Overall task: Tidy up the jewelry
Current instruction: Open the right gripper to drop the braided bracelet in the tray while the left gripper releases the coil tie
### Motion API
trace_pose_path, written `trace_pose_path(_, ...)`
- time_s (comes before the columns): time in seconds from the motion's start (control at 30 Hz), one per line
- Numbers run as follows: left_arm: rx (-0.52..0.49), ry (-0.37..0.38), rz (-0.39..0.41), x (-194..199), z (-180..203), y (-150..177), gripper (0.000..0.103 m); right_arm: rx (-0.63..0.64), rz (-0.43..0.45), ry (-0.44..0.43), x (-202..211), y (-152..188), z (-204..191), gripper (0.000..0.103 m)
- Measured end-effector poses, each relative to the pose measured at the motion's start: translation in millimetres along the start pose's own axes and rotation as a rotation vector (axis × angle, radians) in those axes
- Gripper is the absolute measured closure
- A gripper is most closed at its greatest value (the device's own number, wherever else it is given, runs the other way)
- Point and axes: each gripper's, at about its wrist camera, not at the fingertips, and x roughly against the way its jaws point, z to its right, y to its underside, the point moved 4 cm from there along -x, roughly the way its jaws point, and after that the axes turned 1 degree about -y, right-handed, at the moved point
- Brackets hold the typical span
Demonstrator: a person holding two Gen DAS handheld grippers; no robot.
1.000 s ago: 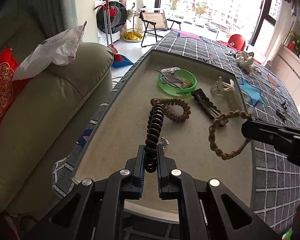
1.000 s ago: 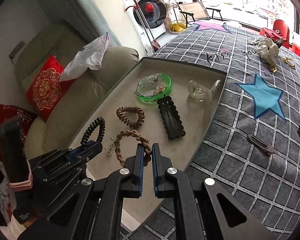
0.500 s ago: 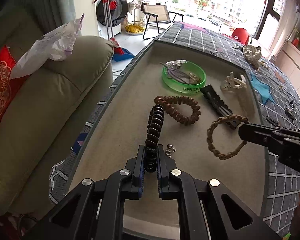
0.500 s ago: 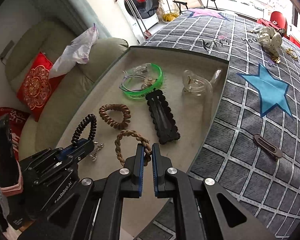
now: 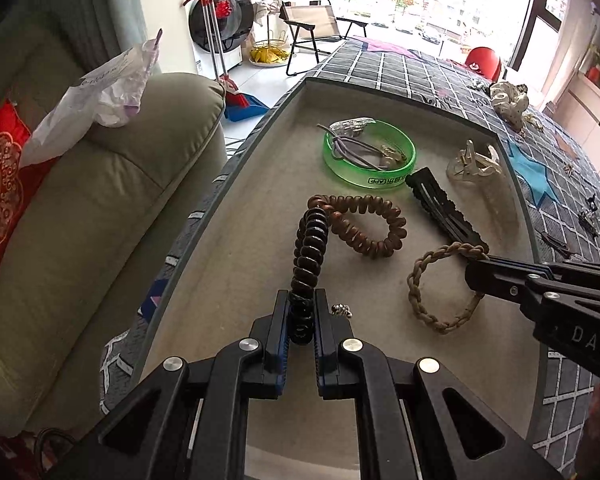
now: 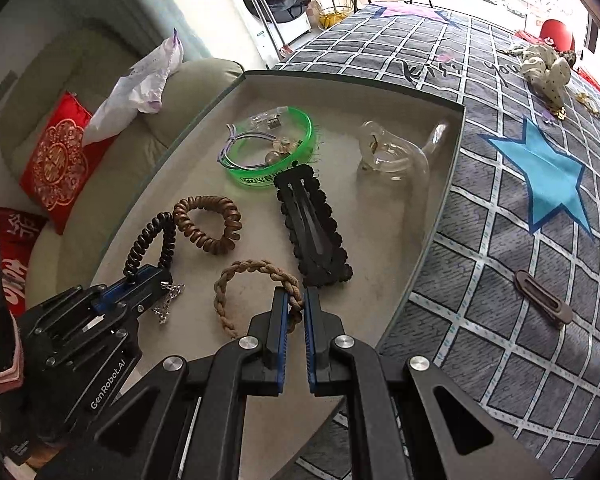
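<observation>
Both grippers have sunk closer to the tray [image 6: 440, 216] since a second ago, and its contents now look larger in both views. Left gripper [image 5: 302, 322] tilts steeply down over the tray's near left part, its jaws clamped on one end of a black coil tie [image 5: 310, 252] that stands up from the fingers, its far end against the brown coil tie [image 5: 364, 224]. Right gripper [image 6: 296, 308], just beside it and angled down alike, grips the braided band [image 6: 256, 284] by its near edge; the rest of the loop hangs against the tray floor. Farther in the tray lie a black clip [image 6: 312, 228], a green bangle [image 6: 272, 148] and a clear claw clip [image 6: 392, 156]. A small silver charm [image 5: 341, 310] sits by the left fingers.
</observation>
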Motion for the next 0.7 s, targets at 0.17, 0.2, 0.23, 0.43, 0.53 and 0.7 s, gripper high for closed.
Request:
trace_pose_path(0.17,-0.016,-0.007,-0.008,-1.2,2.1,-3.2,0.091,0.027,-0.027,0.029,-5.6,-5.1,-2.8,0.094)
trace_pose_path(0.2,-0.015,-0.006,-0.011,-1.2,2.2,-3.3,0.091,0.031,-0.032,0.033,-6.0,-5.2,-3.1,0.094)
trace_pose_path(0.23,-0.014,-0.004,-0.012,-1.1,2.4,-3.2,0.091,0.036,-0.034,0.036,-6.1,-5.4,-3.5,0.094)
trace_pose_path(0.43,-0.019,0.004,-0.017,-0.6,4.9,-2.7,0.091,0.048,-0.046,0.040,-6.7,-5.9,-5.2,0.093)
trace_pose_path(0.53,-0.017,0.002,-0.019,-0.3,5.3,-2.5,0.091,0.049,-0.049,0.036,-7.2,-6.4,-5.2,0.091)
trace_pose_path(0.7,-0.007,-0.002,-0.023,-0.3,3.6,-2.0,0.091,0.054,-0.049,0.023,-7.8,-6.0,-7.2,0.083)
